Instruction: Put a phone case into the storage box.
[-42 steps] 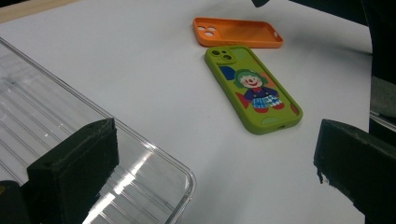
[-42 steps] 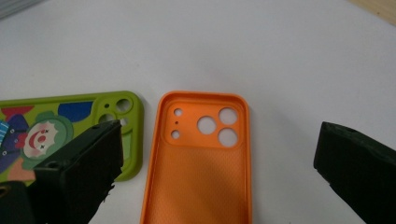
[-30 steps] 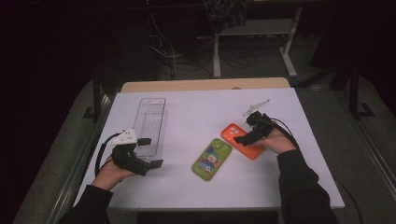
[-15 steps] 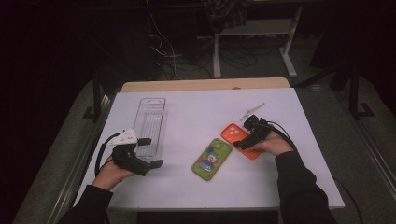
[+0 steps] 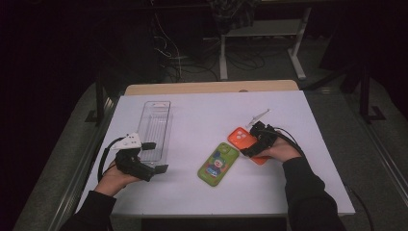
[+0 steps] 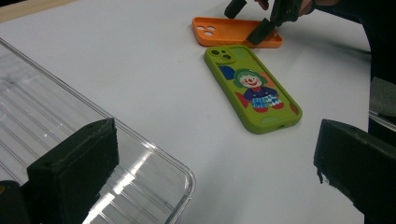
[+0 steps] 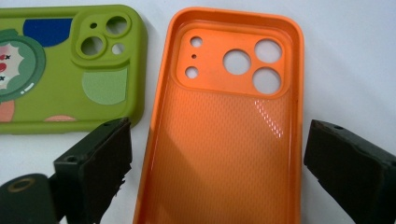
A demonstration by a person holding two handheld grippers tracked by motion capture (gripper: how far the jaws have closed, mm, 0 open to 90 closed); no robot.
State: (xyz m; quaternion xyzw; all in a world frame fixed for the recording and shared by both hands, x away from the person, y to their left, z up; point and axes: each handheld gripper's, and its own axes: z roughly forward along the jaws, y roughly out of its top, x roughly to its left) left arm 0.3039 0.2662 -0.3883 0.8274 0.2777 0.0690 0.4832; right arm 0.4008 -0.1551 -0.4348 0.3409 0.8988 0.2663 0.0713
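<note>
A white tabletop (image 5: 202,115) stands in a dark room with cables on the floor behind. The right gripper (image 7: 219,163) is spread astride the orange phone case (image 7: 224,121) lying hollow-side up beside a green phone case (image 5: 218,163). The left gripper (image 5: 150,158) is spread by a clear tray (image 5: 155,130).

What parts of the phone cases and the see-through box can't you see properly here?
- Orange case: its near end is cut off by the bottom edge of the right gripper view; in the high view the right gripper covers part of it.
- Green case: its clown picture is cut off by the left edge of the right gripper view.
- Clear tray: the left gripper view cuts most of it off.
</note>
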